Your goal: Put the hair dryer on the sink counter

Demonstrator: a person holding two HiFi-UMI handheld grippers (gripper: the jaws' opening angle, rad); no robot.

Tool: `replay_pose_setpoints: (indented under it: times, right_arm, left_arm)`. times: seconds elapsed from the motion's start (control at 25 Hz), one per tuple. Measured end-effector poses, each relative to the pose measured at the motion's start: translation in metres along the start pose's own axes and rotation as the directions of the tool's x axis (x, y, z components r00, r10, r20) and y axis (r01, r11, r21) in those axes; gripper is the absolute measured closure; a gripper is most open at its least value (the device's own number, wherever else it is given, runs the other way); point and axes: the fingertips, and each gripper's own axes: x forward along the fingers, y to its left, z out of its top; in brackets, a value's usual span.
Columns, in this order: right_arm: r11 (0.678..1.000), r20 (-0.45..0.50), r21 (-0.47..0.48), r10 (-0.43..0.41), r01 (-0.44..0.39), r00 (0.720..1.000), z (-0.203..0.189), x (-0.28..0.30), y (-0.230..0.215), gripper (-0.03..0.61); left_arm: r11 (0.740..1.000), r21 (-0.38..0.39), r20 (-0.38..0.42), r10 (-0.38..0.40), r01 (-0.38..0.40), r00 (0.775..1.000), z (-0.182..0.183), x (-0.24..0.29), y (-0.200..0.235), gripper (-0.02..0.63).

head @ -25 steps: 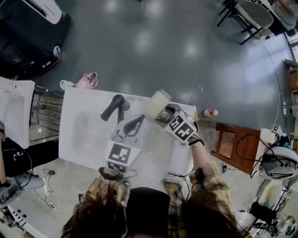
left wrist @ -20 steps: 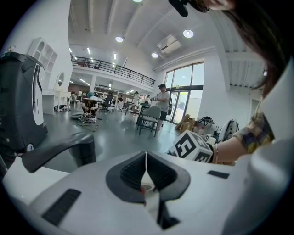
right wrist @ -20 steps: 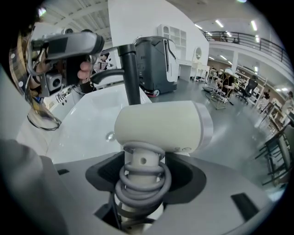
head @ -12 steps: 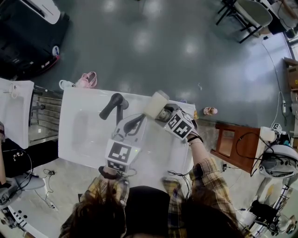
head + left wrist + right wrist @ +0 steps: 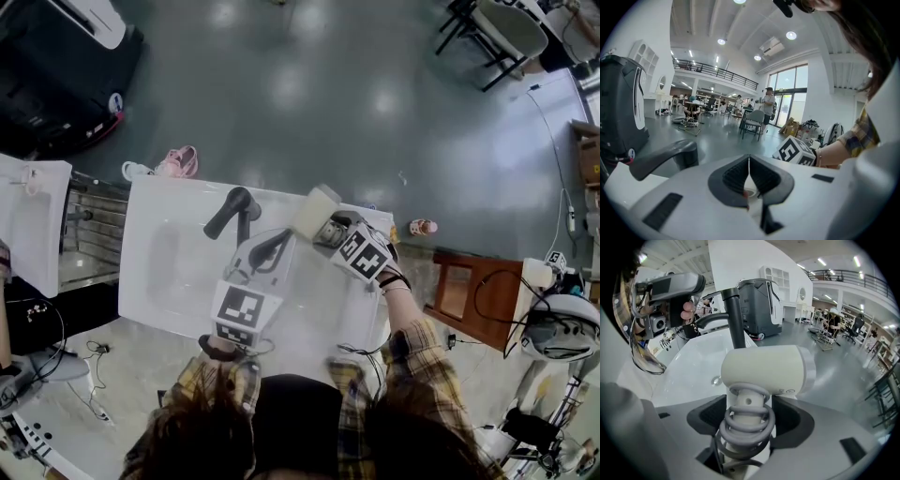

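Starting at the right gripper (image 5: 748,419): its jaws are clamped on the handle of the dryer (image 5: 764,369). A grey cord (image 5: 745,427) is coiled round that handle, between the pads. The cream barrel is carried crosswise above the jaws, with the nozzle end to the right in the right gripper view.

Left gripper (image 5: 749,174): jaws are pressed together, and nothing is held between them. It is kept over the middle of the counter (image 5: 164,281), on the near side of the black faucet (image 5: 232,211).

The dryer is held over the counter's far right part, beside the faucet. Contact with the surface cannot be judged. The white basin (image 5: 689,366) is seen below and left of the barrel.

Beyond the far edge, pink shoes (image 5: 178,161) are noted on the grey floor (image 5: 328,94). A brown stool (image 5: 473,292) is noted to the right.
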Motion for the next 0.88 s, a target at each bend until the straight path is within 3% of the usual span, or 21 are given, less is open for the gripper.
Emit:
replay_pose_setpoints:
  times: [0.6,0.88]
  right_arm:
    - [0.995,0.049,0.074,-0.066,0.062,0.997,0.003,-0.034,0.000,0.287]
    - [0.991,0.126,0.049,-0.126,0.121,0.984,0.025,-0.064,0.007,0.287]
  left_arm:
    - [1.000,0.027,0.052,0.011,-0.013,0.999,0.016,-0.014,-0.001,0.595]
    - [0.999,0.045,0.102,0.019,-0.023,0.995,0.030,-0.027,-0.003,0.595]
